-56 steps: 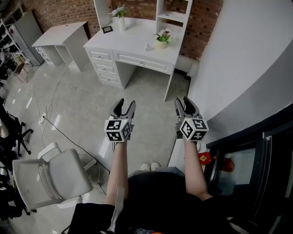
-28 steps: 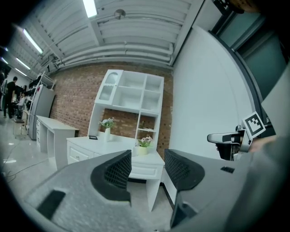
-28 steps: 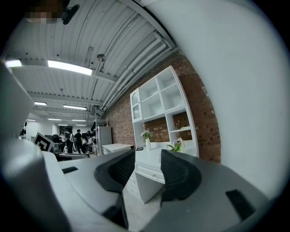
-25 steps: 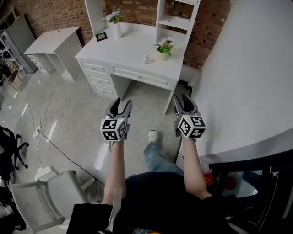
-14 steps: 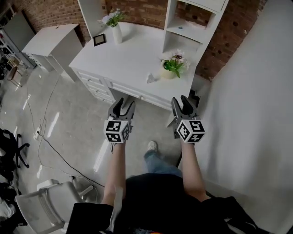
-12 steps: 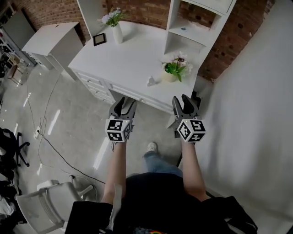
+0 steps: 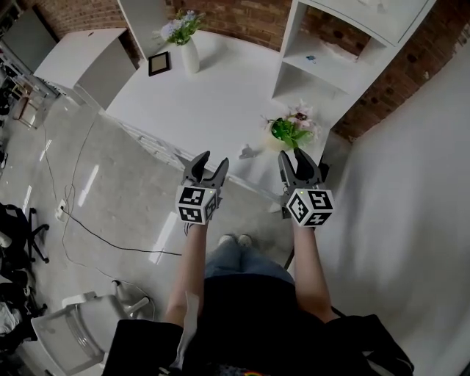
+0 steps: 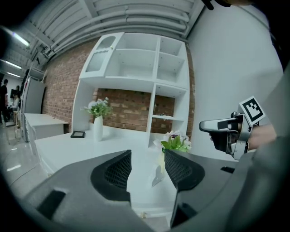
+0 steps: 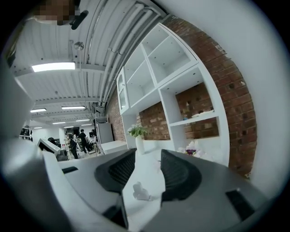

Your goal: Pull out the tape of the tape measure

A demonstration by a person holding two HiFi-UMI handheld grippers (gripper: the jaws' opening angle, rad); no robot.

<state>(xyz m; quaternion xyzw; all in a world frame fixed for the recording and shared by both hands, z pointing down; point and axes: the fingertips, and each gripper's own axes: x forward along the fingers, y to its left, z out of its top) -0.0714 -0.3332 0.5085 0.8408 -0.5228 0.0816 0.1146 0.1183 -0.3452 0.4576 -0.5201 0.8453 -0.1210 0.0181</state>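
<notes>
1. Both grippers are coming up over the front edge of the white desk [image 7: 198, 103]; half a second ago they were hanging short of it, above the floor [image 7: 110, 183].
2. Left gripper [image 7: 211, 163] is hovering level in front of the person, marker cube facing up. Its fingers [image 8: 118, 171] are standing spread, gripping nothing; only the desk top is showing through the gap.
3. Right gripper [image 7: 294, 158] is hovering beside it, well apart and at about the same height. Its fingers [image 9: 176, 173] are likewise spread with nothing gripped.
4. Small white figurine [image 7: 248, 152] is sitting on the desk near the front edge, between the two grippers in the head view. It is showing through the gap of each gripper, far beyond the fingers.
5. Potted plant [image 7: 288, 132] with pale flowers is standing just behind the figurine, just ahead of the right gripper.
6. White vase [image 7: 189, 55] with a sprig is standing at the back of the desk, a black picture frame [image 7: 158, 64] just to its left.
7. White shelf unit [image 7: 345, 44] is rising on the right of the desk against a brick wall [image 7: 235, 15].
8. Black cable [image 7: 110, 235] is trailing across the floor on the left.
9. Tape measure is not showing in any view; its place cannot be told.
</notes>
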